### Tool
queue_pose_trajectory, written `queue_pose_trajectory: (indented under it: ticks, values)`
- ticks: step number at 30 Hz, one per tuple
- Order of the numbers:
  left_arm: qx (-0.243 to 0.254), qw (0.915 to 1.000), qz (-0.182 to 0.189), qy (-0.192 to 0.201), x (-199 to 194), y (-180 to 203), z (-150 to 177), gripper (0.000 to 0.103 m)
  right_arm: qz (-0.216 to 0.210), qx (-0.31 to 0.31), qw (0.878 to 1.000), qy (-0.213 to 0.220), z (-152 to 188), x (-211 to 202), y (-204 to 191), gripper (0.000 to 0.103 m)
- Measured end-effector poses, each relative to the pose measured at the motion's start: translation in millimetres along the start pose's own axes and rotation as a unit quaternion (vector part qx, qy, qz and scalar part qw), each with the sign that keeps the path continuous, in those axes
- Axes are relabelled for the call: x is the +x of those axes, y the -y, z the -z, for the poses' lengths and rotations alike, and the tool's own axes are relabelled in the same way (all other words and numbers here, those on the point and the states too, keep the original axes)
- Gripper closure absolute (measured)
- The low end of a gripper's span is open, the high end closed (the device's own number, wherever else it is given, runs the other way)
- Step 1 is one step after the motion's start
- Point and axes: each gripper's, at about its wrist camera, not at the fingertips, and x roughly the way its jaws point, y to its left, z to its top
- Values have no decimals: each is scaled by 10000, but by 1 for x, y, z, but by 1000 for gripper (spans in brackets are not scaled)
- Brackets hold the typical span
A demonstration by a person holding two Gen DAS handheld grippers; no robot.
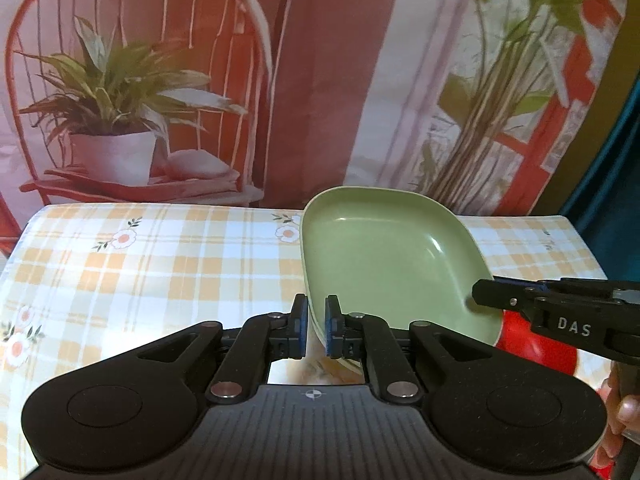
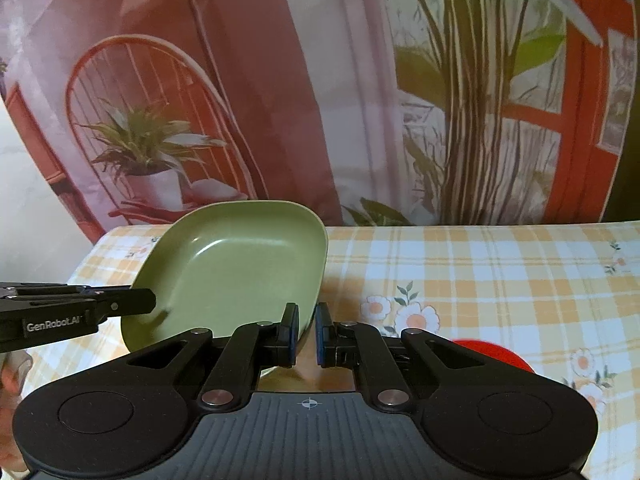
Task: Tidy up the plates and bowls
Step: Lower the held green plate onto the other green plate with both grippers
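Left wrist view showed you pinching the plate (image 1: 384, 256) by opposite rims, left gripper (image 1: 316, 330) and right gripper (image 2: 306, 336) both clamped, sharing its weight.

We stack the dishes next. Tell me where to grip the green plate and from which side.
Grip the green plate by its thin raised rim, one pad inside and one outside, coming in from the near edges. The left gripper and right gripper already pinch opposite sides like that; the smooth, sloped middle offers nothing to clamp.
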Motion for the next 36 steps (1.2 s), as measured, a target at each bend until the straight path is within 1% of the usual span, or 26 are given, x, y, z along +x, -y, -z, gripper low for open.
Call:
queue_pose_trajectory:
  ticks: [5,11,19,28,36]
  values:
    - [43,9999,91,32,-27,15,17,92,29,-52,10000,-13,19,-23,4,96]
    - [303,9992,187,-173,-44,31,40,90,59,-47,9999,-78,43,-41,10,96]
    - [427,9980,196,-424,-45,31,64,89,39,-49,9995,-304,65,-49,6,96]
    - [399,9963,184,-735,-34,29,77,89,81,-102,9991,-411,74,-48,2,96]
    - [496,9951,188,-832,-32,30,80,89,110,-148,9989,-441,78,-48,2,96]
